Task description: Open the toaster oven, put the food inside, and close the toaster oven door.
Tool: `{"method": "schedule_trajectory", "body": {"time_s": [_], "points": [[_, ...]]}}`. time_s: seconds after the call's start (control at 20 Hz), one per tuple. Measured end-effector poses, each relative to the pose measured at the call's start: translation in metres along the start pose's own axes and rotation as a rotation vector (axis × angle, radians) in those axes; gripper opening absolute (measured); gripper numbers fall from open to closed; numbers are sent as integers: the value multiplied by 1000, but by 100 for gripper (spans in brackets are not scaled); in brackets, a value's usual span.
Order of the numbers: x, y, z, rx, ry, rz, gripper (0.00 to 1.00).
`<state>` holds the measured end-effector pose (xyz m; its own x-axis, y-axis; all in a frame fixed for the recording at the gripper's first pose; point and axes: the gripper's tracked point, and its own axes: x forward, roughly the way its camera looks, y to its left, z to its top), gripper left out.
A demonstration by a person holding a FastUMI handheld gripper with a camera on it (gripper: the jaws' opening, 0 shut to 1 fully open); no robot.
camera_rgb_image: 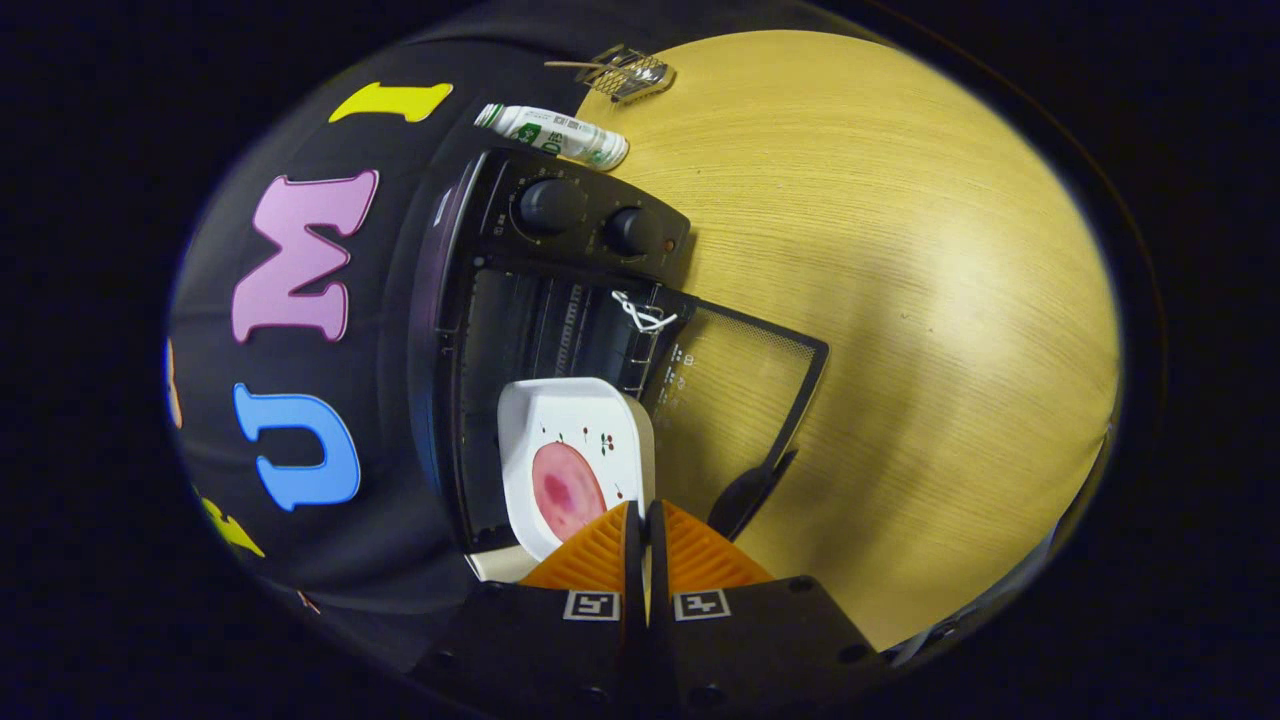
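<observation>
Both hand-held gripper (645, 530) fingers pinch white plate (575, 440) rim, plate entering open toaster oven (520, 300).

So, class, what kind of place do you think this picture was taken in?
Probably a staged kitchen corner in a booth: a black toaster oven with its door open on a wooden table, while the tongs grip the rim of a white plate of food entering it.

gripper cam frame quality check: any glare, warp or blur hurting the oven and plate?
Gripper view: strong fisheye warp bows the table and toaster oven; soft glare patch on the wood right of the open door; oven cavity is dark, rack detail faint; white plate with food is sharp, pinched by the gripper; no motion blur.
</observation>
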<state>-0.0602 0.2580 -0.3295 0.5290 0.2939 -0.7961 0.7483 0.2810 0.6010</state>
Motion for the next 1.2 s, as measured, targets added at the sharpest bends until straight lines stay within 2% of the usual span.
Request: {"method": "schedule_trajectory", "body": {"time_s": [0.5,0.9,1.1,1.2], "points": [[60,26,16,187,-149,-39,5],[80,33,9,195,-183,-58,5],[83,40,5,193,-168,-26,9],[82,48,5,188,-156,9,18]]}}
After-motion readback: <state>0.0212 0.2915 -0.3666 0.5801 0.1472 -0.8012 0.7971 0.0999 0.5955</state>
